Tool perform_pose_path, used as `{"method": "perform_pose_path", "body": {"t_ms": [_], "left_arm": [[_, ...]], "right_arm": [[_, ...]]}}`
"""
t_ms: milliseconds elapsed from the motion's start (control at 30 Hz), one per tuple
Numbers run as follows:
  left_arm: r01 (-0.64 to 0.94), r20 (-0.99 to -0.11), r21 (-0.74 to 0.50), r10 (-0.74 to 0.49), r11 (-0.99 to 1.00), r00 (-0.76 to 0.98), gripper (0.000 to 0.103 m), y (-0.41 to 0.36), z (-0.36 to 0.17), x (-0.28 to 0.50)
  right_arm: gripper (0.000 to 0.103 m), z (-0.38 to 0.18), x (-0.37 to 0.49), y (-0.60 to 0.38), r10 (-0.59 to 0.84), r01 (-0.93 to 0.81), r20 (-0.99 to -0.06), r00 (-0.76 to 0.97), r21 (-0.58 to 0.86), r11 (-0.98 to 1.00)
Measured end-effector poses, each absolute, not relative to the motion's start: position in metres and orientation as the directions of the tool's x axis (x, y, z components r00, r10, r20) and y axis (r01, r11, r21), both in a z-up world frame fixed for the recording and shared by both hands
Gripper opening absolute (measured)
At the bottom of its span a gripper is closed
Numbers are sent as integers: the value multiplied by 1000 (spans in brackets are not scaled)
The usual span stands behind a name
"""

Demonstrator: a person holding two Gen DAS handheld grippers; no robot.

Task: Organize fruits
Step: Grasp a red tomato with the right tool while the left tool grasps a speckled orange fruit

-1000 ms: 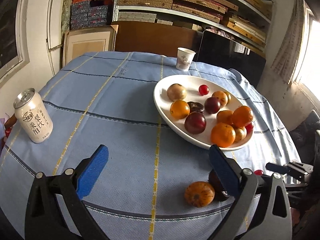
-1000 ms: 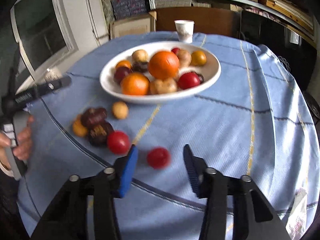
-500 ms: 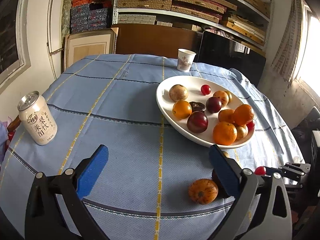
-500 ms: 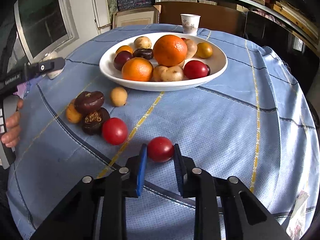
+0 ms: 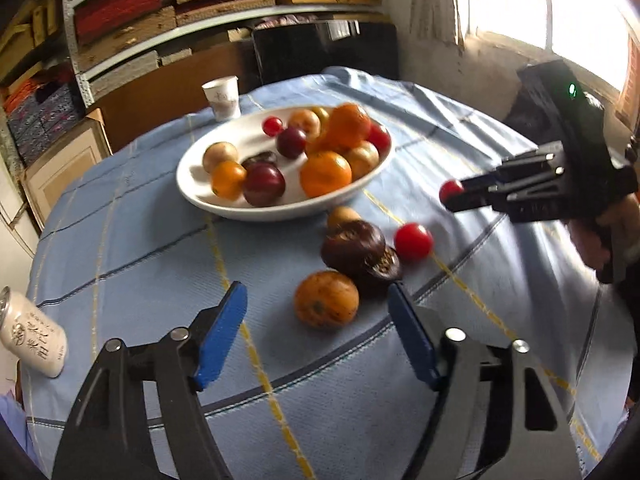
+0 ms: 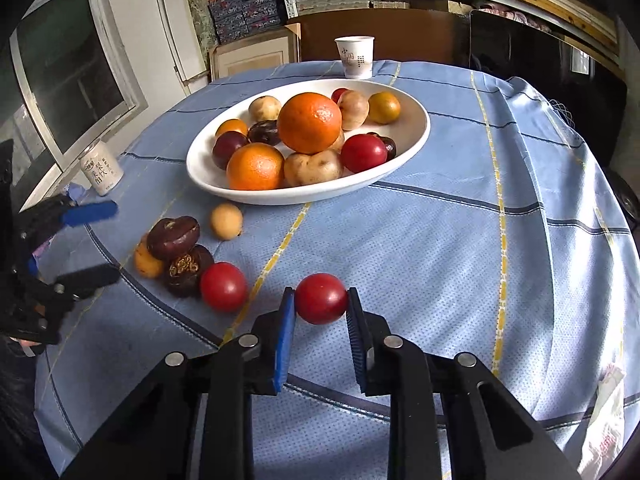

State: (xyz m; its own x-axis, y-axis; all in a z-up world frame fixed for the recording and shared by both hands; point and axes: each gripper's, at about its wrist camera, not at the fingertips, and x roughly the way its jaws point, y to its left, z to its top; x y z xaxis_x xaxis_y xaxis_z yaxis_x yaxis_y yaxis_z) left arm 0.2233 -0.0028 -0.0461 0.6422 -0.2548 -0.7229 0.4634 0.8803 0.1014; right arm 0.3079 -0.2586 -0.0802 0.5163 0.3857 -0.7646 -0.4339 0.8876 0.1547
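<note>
A white oval plate holds several oranges, plums and other fruits. My right gripper is shut on a red tomato and holds it above the blue cloth; it also shows in the left wrist view. Loose on the cloth lie a second red tomato, two dark mangosteens, a small orange fruit and a tan fruit. My left gripper is open and empty, just in front of the orange fruit.
A paper cup stands behind the plate. A drink can stands at the table's left edge. The round table has a blue checked cloth. Shelves with boxes and a dark cabinet stand behind.
My right gripper has closed on the red tomato and lifted it off the cloth. My left gripper has swung right, toward the loose fruits, and stays open.
</note>
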Motion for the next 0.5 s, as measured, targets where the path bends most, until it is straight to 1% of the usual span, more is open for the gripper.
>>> {"method": "perform_pose_path", "body": {"t_ms": [33,67,267,367,500], "left_arm": [[469,-731,106,-251,877,634,59,-5,-49,224],[473,-738,103,-252,875,626,58,-6,-52,224],[478,-749,88,-258,874,610,58,-6,-59,230],[483,-755,85,-260,872,602,50,-8,-63,233],[484,-766,79,-258,871,589,47,-8,-68,238]], "right_arm": [[26,-80,308,-259,387,-435,-765,515,155,887],[26,-80,308,-258,389,-437,-766,513,157,886],[26,-78,307,-259,391,-436,-763,515,159,886],[26,-78,307,-259,392,-439,-762,516,158,885],[26,-77,306,-258,394,-442,-760,516,158,883]]}}
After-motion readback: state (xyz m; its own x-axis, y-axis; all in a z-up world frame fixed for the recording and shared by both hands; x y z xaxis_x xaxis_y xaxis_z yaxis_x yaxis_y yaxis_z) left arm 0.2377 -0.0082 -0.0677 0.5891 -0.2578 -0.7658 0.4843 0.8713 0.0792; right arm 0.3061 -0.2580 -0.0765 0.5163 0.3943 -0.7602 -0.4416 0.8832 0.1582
